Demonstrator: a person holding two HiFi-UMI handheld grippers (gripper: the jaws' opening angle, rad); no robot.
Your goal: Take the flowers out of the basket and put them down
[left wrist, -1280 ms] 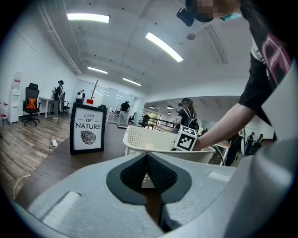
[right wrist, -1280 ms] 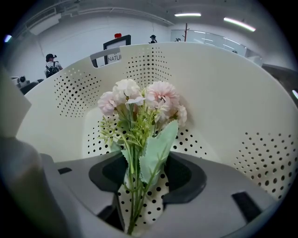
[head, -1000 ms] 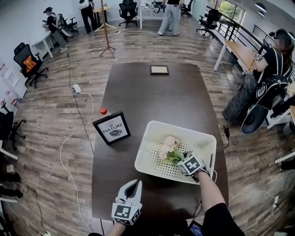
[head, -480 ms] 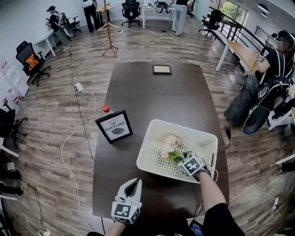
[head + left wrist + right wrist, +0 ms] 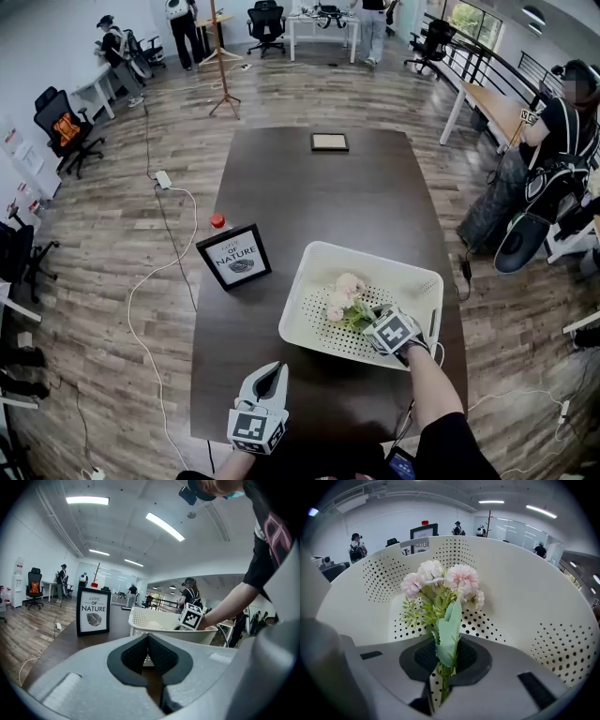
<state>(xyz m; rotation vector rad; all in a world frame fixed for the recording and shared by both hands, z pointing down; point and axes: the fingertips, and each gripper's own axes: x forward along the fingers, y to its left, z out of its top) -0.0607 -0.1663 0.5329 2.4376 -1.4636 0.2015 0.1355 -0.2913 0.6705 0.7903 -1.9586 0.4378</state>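
Right tool [image 5: 442, 679] is down inside the white basket [image 5: 323, 258], perforated walls on every side of it. Its jaws have just been closing, and now they pinch the flowers [image 5: 440, 581] by the green stems, low down, with a pale leaf caught between the pads too. The pink heads stand out ahead of the tool's tips, toward the far wall. So the bunch is in the basket, gripped. Whether it has cleared the basket bottom, I can't tell.

How will it handle? Looks a very light little bunch: thin, springy stems, soft heads that would crush if squeezed. The stems are the right place to hold, well below the blooms. The risk I'd watch is those skinny stems swivelling or sliding in the pads, especially with that smooth leaf in there, so the heads may droop or swing on the lift. A straight rise over the rim seems wise.

Left tool [image 5: 273, 373] sits back and off to the left of the right one, over the near edge of the dark worktop [image 5: 309, 197], jaws pressed together on nothing.
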